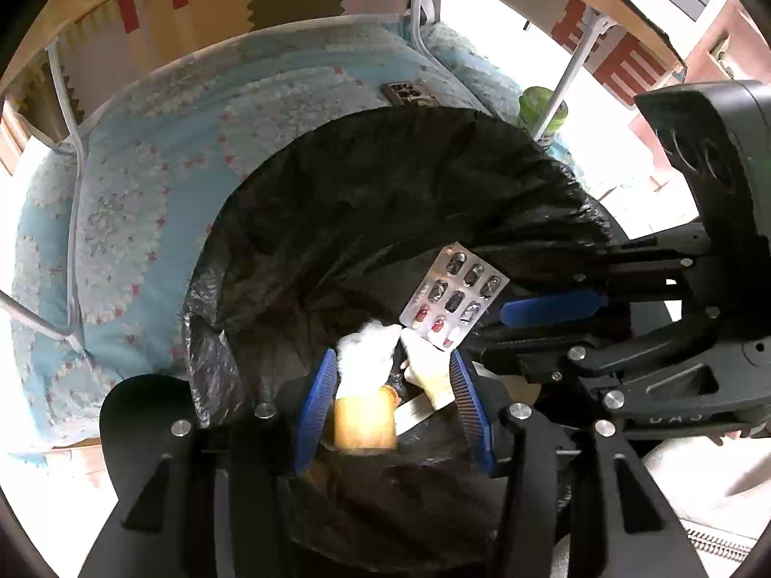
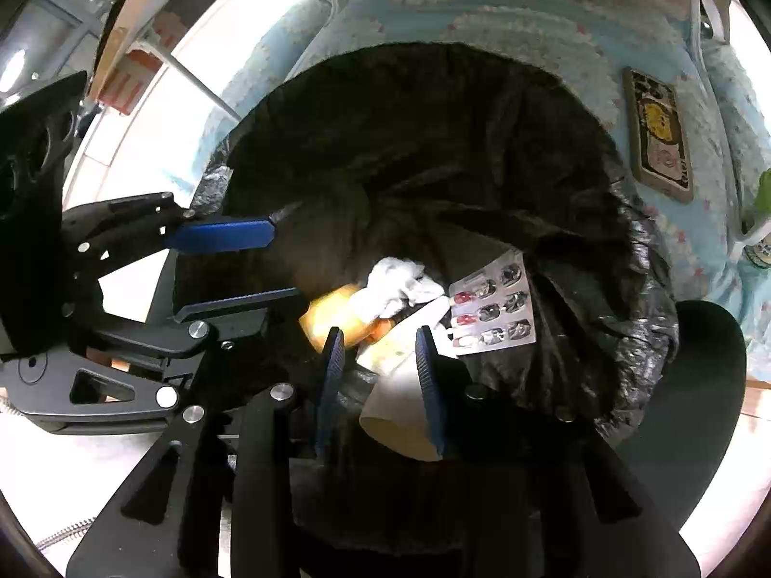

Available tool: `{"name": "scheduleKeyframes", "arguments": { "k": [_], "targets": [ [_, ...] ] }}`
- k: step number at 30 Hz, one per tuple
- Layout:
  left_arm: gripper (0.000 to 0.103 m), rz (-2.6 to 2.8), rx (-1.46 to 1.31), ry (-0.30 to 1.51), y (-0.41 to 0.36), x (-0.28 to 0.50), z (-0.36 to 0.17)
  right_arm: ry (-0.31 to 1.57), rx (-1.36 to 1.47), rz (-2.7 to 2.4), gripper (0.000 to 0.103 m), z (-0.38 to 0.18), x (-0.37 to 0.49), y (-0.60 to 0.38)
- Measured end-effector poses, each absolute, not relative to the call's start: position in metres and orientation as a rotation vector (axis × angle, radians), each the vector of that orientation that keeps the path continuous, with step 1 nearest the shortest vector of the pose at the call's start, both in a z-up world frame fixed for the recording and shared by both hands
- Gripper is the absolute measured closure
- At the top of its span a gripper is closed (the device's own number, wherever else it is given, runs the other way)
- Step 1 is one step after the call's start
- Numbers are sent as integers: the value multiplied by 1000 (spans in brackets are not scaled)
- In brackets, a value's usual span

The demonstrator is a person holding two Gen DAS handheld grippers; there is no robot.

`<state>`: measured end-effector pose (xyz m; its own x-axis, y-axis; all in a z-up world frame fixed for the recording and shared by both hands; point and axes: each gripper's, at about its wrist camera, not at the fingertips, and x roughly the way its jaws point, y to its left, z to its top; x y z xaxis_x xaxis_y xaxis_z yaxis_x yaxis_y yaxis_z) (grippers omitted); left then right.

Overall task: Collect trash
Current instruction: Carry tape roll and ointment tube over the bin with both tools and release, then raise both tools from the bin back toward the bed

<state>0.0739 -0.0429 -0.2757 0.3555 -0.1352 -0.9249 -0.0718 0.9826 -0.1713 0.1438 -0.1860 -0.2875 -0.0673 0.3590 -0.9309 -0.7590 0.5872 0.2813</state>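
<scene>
A bin lined with a black trash bag (image 1: 385,183) (image 2: 433,135) stands open below both grippers. In its bottom lie a white tissue wad (image 1: 366,351) (image 2: 395,284), a yellow piece (image 1: 364,421) (image 2: 332,318), a silver blister pack (image 1: 453,296) (image 2: 491,313) and a cream paper cup (image 2: 400,409). My left gripper (image 1: 392,356) (image 2: 284,262) hangs open over the tissue and the yellow piece, holding nothing. My right gripper (image 2: 380,332) (image 1: 491,330) is open above the cup, which shows between its blue fingers (image 2: 431,385); its left pad stands apart from the cup.
The bin sits against a light blue quilted cushion (image 1: 144,202) on a white-framed chair (image 1: 419,9). A phone in a patterned case (image 2: 660,135) (image 1: 409,94) lies on the cushion. A green container (image 1: 542,113) stands beyond the bin. Pale floor (image 2: 125,135) surrounds it.
</scene>
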Motion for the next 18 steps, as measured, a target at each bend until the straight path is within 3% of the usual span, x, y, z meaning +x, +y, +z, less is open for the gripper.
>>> {"name": "scheduleKeyframes", "arguments": {
  "k": [18],
  "targets": [
    [56, -3, -217, 1071, -34, 57, -212, 1218, -329, 960, 69, -232, 139, -201]
  ]
}}
